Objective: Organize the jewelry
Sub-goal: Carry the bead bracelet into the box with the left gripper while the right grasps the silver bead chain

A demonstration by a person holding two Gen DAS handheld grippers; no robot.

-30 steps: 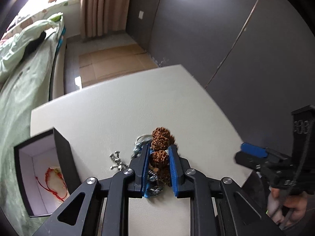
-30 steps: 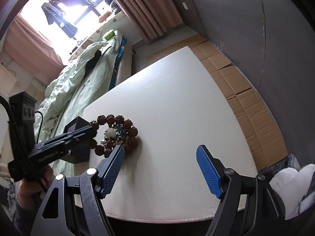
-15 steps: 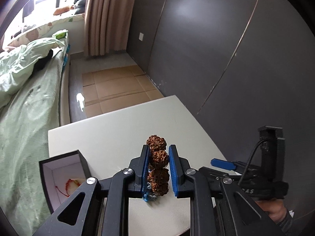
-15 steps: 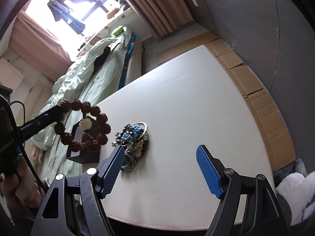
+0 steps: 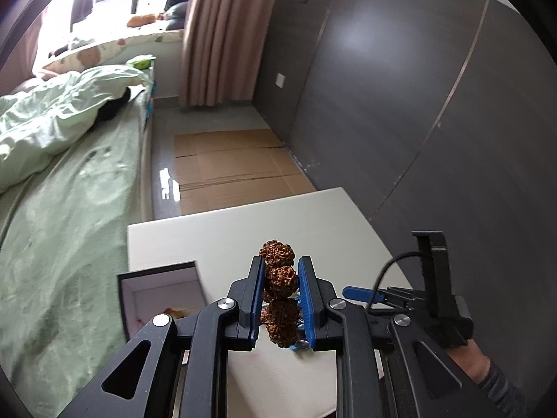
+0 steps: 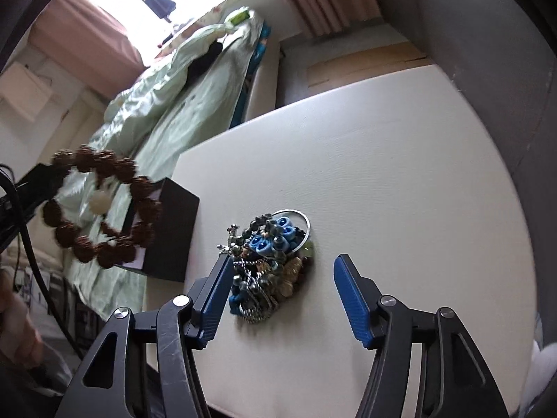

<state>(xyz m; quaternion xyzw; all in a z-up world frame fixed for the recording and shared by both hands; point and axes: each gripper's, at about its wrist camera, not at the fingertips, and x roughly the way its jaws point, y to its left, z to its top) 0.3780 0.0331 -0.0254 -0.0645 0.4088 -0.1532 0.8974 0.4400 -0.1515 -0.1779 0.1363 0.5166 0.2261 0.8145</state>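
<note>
The white counter (image 6: 400,160) carries everything here, and near its left edge stands the black box (image 6: 174,233), open at the top with a pale lining and something red inside. In the middle of the counter, toward the near edge, lies the jewelry heap (image 6: 269,261): blue flower-like pieces, a thin silver hoop, chains and small beads, all tangled together.

Up in the air, above the box and the left edge, hangs the brown bead bracelet (image 6: 101,209). It is a ring of big, knobbly, seed-like beads with one pale bead dangling inside the loop. The left tool (image 5: 280,278) is clamped on it, fingers pinching two or three beads edge-on.

It looks light but bulky, each bead hard and rough, so grip should be good; the cord between them is slack, so the loop will swing and sag. Pinching across a bead, as here, seems the sound hold.

The right tool (image 6: 282,289) waits over the heap, fingers wide apart, holding nothing.
</note>
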